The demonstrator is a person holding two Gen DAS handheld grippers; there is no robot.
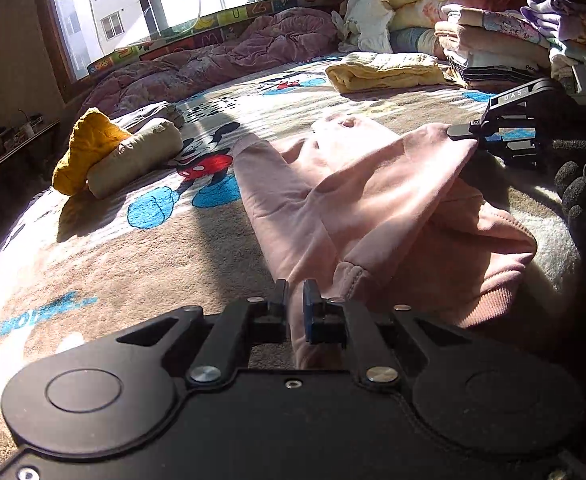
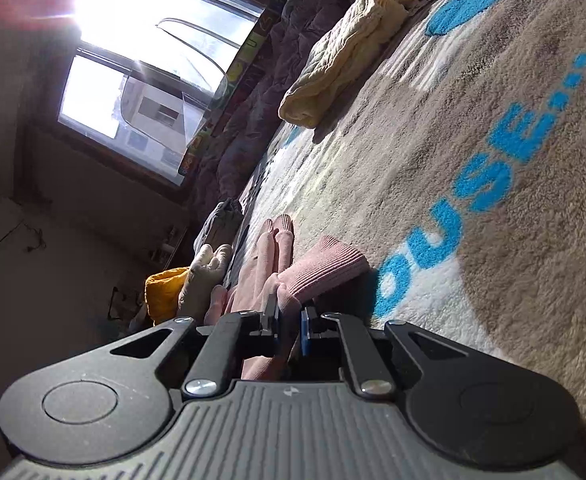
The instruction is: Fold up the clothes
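A pink sweatshirt (image 1: 373, 200) lies partly folded on the Mickey Mouse blanket (image 1: 133, 256). My left gripper (image 1: 295, 300) is shut on its near edge, with pink cloth between the fingers. My right gripper (image 1: 463, 134) shows at the right of the left wrist view, shut on the sweatshirt's far corner and lifting it. In the right wrist view, which is rolled sideways, my right gripper (image 2: 289, 312) pinches the pink sweatshirt (image 2: 269, 268) beside its ribbed cuff (image 2: 325, 268).
A folded yellow cloth (image 1: 385, 72) lies further back. A yellow garment (image 1: 81, 148) and a beige roll (image 1: 133, 156) lie at the left. Stacks of folded laundry (image 1: 493, 36) stand at the back right. A purple quilt (image 1: 213, 64) lies under the window.
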